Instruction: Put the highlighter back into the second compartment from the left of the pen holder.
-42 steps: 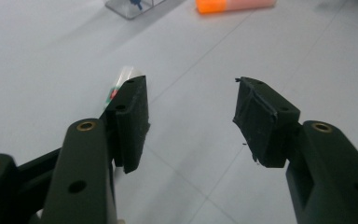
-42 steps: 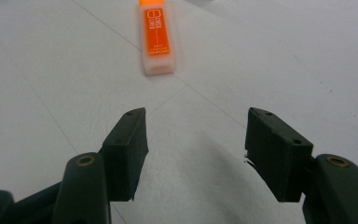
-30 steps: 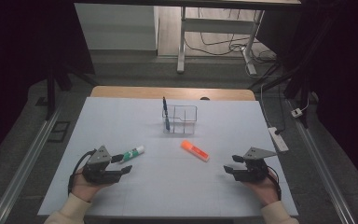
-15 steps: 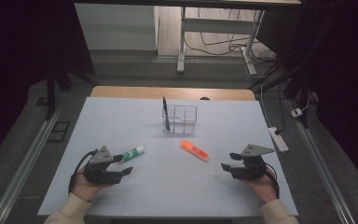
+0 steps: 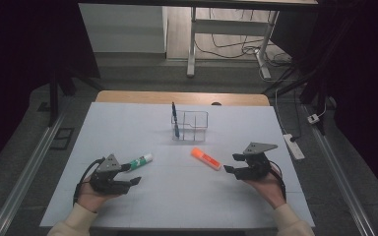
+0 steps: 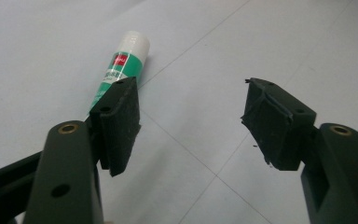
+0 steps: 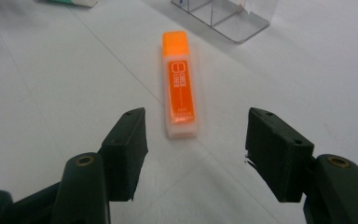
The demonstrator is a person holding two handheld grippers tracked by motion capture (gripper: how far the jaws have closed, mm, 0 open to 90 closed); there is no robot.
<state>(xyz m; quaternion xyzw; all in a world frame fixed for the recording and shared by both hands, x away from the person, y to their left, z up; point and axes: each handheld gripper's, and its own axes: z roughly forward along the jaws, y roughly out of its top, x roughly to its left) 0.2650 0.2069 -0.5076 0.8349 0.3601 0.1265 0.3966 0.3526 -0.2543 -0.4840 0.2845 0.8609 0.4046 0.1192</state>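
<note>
Ahead of the right gripper (image 7: 193,140), jaws apart, an untouched orange case (image 7: 180,84); left gripper (image 6: 191,126) likewise apart (holding nothing).

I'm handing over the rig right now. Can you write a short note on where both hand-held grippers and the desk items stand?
Left hand-held gripper: jaws have just been opening, nothing between them; the glue stick lies on the table just past its left jaw.
Right hand-held gripper: open, empty, aimed at the orange eraser case lying flat just ahead of it.
Clear organizer stands mid-table with a blue pen upright in its left compartment.
Done: pen is in the organizer.
Left, as it looks: pick up the eraser case and the glue stick; both likely go in the organizer.
</note>
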